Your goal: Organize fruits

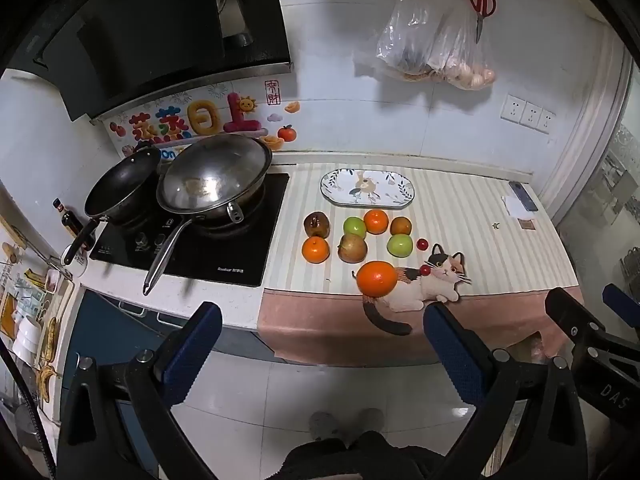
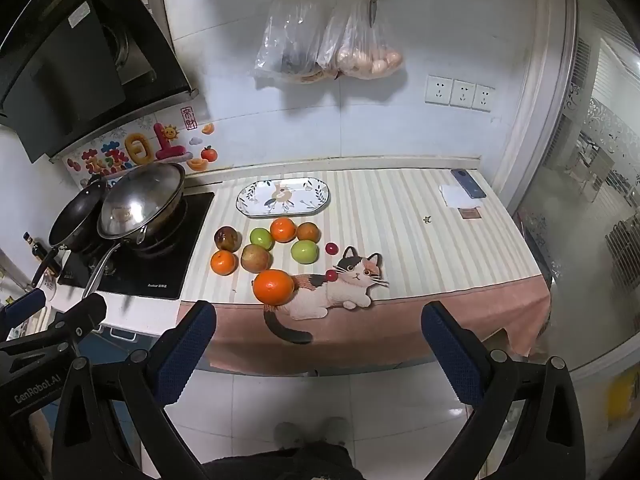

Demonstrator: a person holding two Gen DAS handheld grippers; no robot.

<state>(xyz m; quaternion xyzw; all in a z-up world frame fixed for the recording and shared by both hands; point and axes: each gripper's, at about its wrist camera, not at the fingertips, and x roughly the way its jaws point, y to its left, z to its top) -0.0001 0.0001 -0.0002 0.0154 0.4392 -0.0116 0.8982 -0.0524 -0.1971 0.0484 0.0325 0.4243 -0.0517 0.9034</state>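
Observation:
Several fruits lie on the striped counter mat: a big orange [image 1: 376, 278] [image 2: 274, 287] at the front, smaller oranges [image 1: 315, 250] [image 2: 283, 229], green apples [image 1: 399, 245] [image 2: 305, 251], brownish apples [image 1: 352, 248] [image 2: 256, 258] and small red cherries [image 1: 422, 244] [image 2: 331, 247]. An empty oval patterned plate [image 1: 367, 189] [image 2: 283, 197] sits behind them. My left gripper [image 1: 322, 336] and right gripper [image 2: 319, 336] are both open and empty, held back from the counter's front edge, above the floor.
A stove [image 1: 192, 236] with a wok [image 1: 214, 178] and a black pan [image 1: 122, 188] stands left of the fruit. A phone [image 2: 468, 183] and paper lie at the mat's far right. Bags [image 2: 328, 48] and scissors hang on the wall.

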